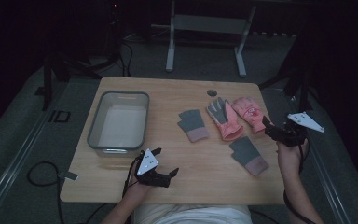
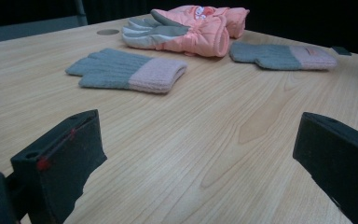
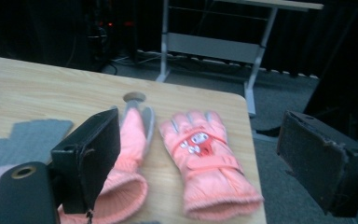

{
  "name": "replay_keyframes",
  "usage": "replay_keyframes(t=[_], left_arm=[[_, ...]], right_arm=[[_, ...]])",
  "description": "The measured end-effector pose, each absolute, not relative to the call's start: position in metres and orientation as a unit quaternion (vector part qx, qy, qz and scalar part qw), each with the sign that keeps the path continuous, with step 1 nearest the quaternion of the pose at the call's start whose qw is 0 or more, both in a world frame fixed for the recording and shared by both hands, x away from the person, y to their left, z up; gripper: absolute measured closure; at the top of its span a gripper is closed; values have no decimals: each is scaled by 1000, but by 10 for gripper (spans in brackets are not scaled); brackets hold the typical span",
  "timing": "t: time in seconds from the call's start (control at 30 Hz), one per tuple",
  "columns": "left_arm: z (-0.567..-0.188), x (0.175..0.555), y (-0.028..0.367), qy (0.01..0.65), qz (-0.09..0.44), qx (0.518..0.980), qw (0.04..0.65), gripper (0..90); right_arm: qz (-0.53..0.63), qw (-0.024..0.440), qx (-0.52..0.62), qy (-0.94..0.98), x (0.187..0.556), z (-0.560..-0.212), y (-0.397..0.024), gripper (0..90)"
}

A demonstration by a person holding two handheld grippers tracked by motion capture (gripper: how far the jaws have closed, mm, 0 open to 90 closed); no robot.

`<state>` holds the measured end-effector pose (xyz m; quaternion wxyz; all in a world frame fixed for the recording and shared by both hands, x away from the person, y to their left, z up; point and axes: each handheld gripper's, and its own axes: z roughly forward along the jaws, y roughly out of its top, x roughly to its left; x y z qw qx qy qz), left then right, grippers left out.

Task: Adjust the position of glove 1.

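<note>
Four gloves lie on the wooden table (image 1: 182, 91). A grey knit glove with a pink cuff (image 1: 193, 124) (image 2: 126, 70) is in the middle, and a matching one (image 1: 249, 155) (image 2: 279, 56) lies nearer the front right. A pink ski glove lies grey palm up (image 1: 223, 119) (image 3: 133, 135); its mate with a cartoon patch (image 1: 250, 113) (image 3: 207, 186) lies beside it at the right. My left gripper (image 1: 165, 162) (image 2: 200, 154) hovers open low over bare wood at the front. Just right of the patch glove, my right gripper (image 1: 266, 128) (image 3: 200, 156) is open and points at it.
A grey plastic bin (image 1: 93, 126) stands on the table's left side, nothing visible inside. A round cable hole (image 1: 212, 92) sits near the far edge. Beyond the table are a metal desk frame (image 1: 205, 28) and floor cables (image 1: 42, 175).
</note>
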<state>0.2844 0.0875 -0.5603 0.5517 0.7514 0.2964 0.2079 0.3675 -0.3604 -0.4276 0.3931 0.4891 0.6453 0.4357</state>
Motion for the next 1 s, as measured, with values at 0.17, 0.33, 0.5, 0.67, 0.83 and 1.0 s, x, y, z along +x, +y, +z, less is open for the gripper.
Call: replay_keyframes(t=[0.17, 0.33, 0.5, 0.67, 0.83, 1.0], left_arm=[[-560, 284, 87, 296, 208, 752, 551, 12], [-560, 284, 87, 296, 208, 752, 551, 12], [-560, 284, 87, 295, 208, 753, 551, 12], [-560, 284, 87, 294, 209, 754, 549, 12], [-560, 284, 86, 292, 205, 755, 549, 12], [-560, 284, 86, 292, 206, 755, 549, 12]], right_arm=[[439, 396, 473, 653, 374, -418, -344, 128], [442, 385, 459, 668, 379, -416, -330, 114], [444, 395, 439, 674, 383, -413, -306, 114], [453, 395, 421, 680, 388, -410, -285, 115], [452, 386, 407, 693, 395, -411, -267, 115], [462, 372, 409, 694, 400, -418, -252, 134]])
